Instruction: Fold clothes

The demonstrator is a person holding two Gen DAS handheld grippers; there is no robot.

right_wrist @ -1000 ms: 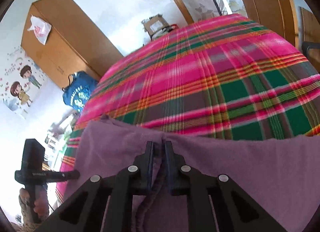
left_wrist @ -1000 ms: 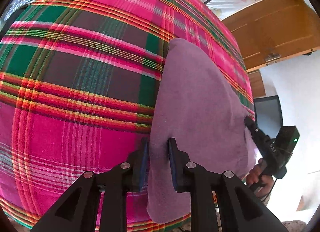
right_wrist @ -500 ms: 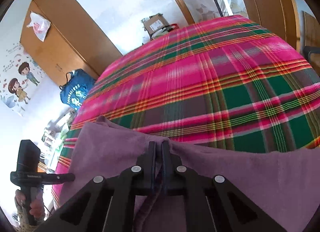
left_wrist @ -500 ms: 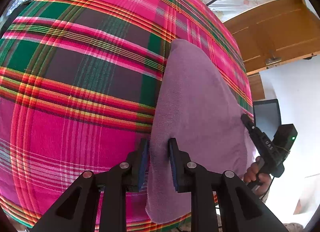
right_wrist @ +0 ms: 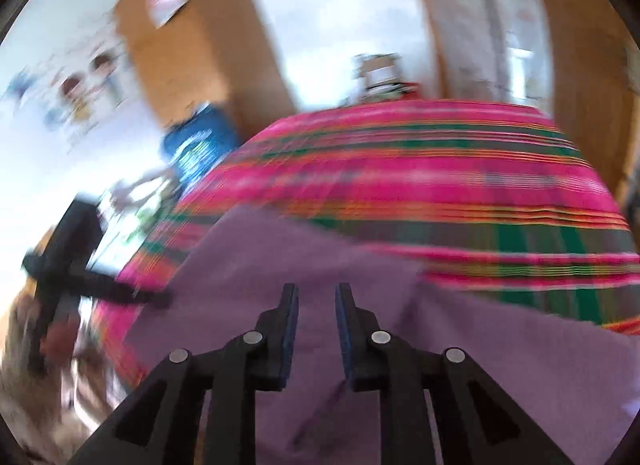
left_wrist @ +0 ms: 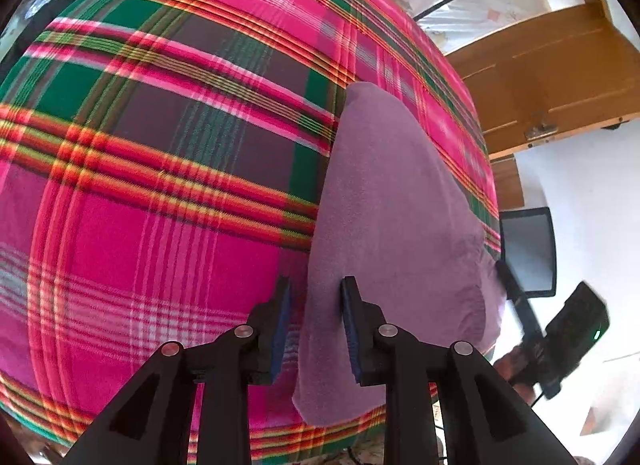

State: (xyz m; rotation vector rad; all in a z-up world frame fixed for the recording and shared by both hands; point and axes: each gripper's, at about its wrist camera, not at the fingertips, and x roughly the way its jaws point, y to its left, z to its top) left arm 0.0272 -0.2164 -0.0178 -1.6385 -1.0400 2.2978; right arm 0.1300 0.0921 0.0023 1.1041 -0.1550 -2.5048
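A purple cloth (left_wrist: 400, 225) lies flat on a pink and green plaid bedspread (left_wrist: 160, 145), near its front right edge. My left gripper (left_wrist: 316, 289) is open, its fingers astride the cloth's left edge just above the fabric. The right wrist view is blurred by motion. There my right gripper (right_wrist: 317, 289) is open over the purple cloth (right_wrist: 280, 265) with nothing between its fingers. The right gripper's black body (left_wrist: 520, 305) shows at the cloth's right edge, held by a hand (left_wrist: 516, 365). The left gripper's body (right_wrist: 100, 289) appears at the cloth's left corner.
A wooden cabinet (left_wrist: 560, 77) stands beyond the bed's right side, with a dark screen (left_wrist: 528, 249) below it. A blue bag (right_wrist: 200, 145) and a wooden wardrobe (right_wrist: 180, 65) stand past the far left of the bedspread (right_wrist: 440, 169).
My right gripper, shut on a fold of the cloth before, has opened and is swinging fast. The left gripper's gap has widened slightly; the cloth lies flatter.
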